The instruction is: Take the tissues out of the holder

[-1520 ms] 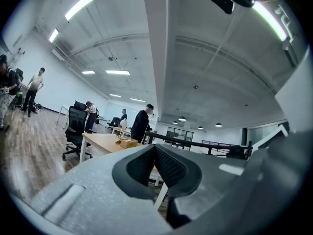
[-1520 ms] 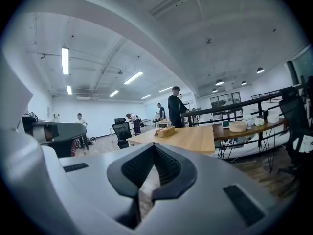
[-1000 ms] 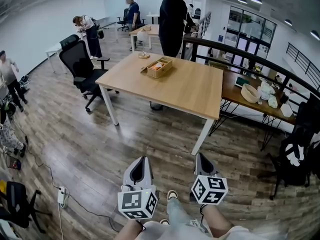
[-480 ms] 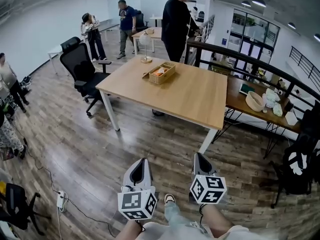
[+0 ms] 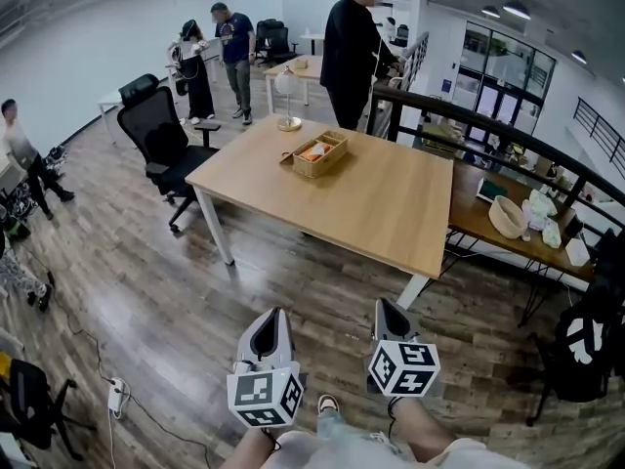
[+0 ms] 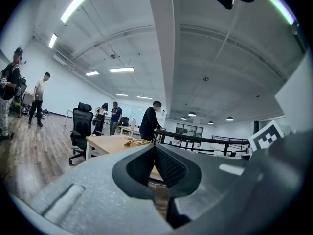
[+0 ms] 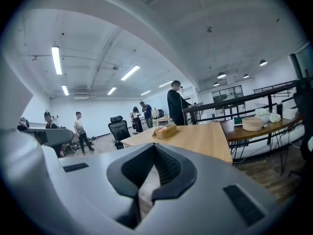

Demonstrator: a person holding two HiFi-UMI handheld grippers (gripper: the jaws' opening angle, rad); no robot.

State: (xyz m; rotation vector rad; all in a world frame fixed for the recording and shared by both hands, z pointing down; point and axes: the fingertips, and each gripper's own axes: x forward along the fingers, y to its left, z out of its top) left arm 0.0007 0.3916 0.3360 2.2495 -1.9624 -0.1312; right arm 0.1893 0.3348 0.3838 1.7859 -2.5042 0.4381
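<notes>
A wooden holder (image 5: 318, 153) with white and orange tissue packs stands on the far side of a light wooden table (image 5: 371, 198). It also shows small and distant as the holder (image 6: 137, 142) and the holder (image 7: 165, 130) in the two gripper views. Both grippers are held low over the floor, well short of the table. My left gripper (image 5: 276, 315) is shut with nothing in it, its jaws meeting at the tip (image 6: 155, 149). My right gripper (image 5: 384, 307) is also shut and empty, jaws together (image 7: 154, 147).
A black office chair (image 5: 156, 130) stands at the table's left. A person in black (image 5: 352, 37) stands behind the table next to a desk lamp (image 5: 286, 91). A dark railing (image 5: 508, 130) and a side desk with a bowl (image 5: 508, 217) lie right. A power strip (image 5: 119, 395) lies on the floor at left.
The table and holder sit slightly nearer and lower in the head view. People at the back left have walked. Both grippers stay shut in the same place.
</notes>
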